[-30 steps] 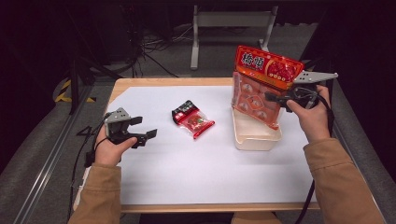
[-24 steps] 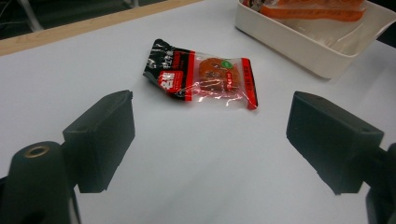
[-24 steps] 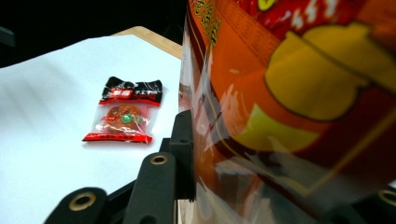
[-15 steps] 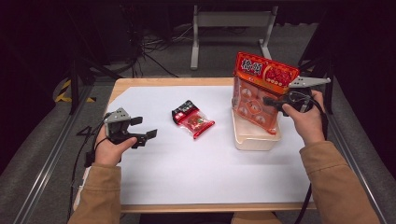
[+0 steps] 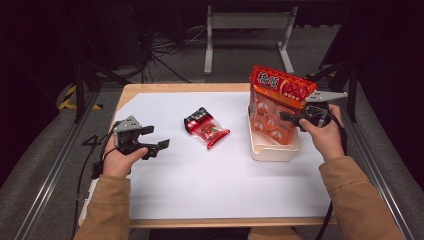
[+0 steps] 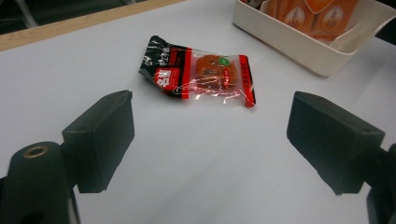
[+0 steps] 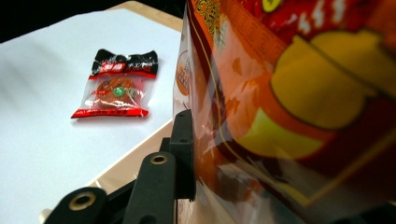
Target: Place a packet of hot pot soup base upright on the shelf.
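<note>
A large red and orange snack bag (image 5: pixel 272 107) stands upright with its lower end inside the white tray (image 5: pixel 272 152) at the table's right. My right gripper (image 5: pixel 289 118) is shut on the bag's right side. In the right gripper view one black finger (image 7: pixel 183 149) presses the bag (image 7: pixel 289 107); the bag hides the other finger. A small red and black snack packet (image 5: pixel 206 127) lies flat at mid-table. My left gripper (image 5: pixel 159 145) rests open on the left, its jaws wide apart and pointing at the packet (image 6: pixel 201 74), well short of it.
White paper (image 5: pixel 210 185) covers the wooden table (image 5: pixel 175 88). The tray's corner (image 6: pixel 299 46) lies beyond the packet in the left gripper view. A metal stand (image 5: pixel 247 30) and cables sit on the floor behind the table.
The right hand has lowered the large bag, so its lower end now sits deeper in the tray. The left hand and the small packet have stayed put.
</note>
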`<action>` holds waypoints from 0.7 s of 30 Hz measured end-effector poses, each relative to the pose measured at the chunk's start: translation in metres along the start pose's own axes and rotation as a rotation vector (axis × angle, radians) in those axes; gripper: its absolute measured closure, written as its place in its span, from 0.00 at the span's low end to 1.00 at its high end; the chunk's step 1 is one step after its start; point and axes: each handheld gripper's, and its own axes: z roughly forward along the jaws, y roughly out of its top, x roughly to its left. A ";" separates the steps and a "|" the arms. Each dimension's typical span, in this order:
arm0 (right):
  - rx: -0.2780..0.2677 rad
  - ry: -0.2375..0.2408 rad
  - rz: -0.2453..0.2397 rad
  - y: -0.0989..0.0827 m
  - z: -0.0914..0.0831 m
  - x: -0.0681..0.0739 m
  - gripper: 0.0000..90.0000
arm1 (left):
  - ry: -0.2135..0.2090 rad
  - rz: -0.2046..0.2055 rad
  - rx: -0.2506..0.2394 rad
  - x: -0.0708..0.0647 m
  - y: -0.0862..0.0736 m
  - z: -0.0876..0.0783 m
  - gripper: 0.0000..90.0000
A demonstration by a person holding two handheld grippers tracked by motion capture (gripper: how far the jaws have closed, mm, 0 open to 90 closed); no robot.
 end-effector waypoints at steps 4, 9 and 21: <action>0.017 0.010 -0.011 -0.007 0.011 0.004 0.78 | 0.002 0.000 -0.001 0.000 0.000 0.000 0.18; 0.008 0.008 -0.004 -0.016 0.012 0.001 0.78 | -0.005 0.002 0.002 -0.001 0.000 0.002 0.18; -0.023 -0.003 0.066 -0.028 0.010 -0.008 0.78 | -0.006 0.001 0.008 0.000 0.000 0.003 0.18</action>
